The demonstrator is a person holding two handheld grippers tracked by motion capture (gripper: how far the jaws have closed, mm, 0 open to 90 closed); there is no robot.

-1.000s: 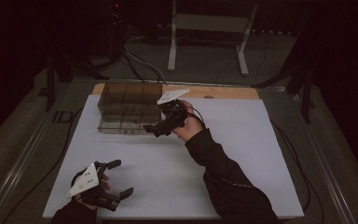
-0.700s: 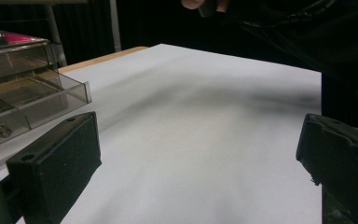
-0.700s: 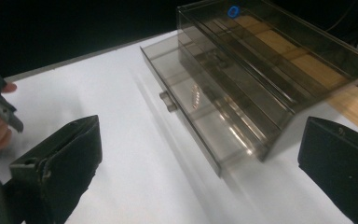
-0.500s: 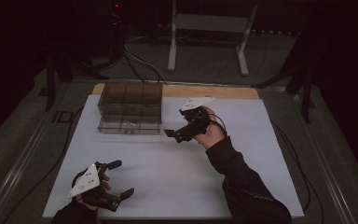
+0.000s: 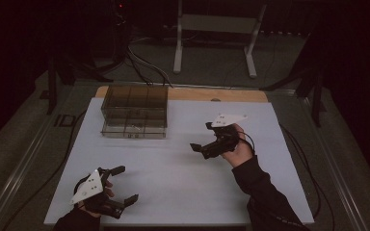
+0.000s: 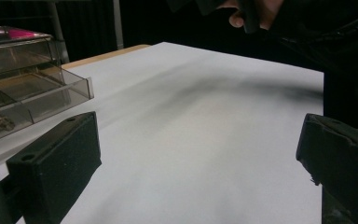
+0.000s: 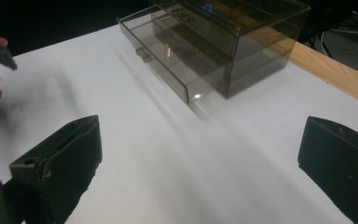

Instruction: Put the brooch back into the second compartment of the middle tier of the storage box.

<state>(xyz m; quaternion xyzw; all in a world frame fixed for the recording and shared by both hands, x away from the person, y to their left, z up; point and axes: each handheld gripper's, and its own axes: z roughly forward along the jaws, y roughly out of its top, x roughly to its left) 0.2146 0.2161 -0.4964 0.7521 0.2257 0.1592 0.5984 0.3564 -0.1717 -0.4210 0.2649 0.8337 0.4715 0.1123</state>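
the right tool has pulled back from the drawer box at the counter's far left, jaws apart and empty; the left tool waits near, jaws apart too. the box work looks finished.

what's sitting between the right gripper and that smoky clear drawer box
Nothing visible. Bare white table top lies between the right gripper and the drawer box, whose lower drawer is slid partly out toward it.
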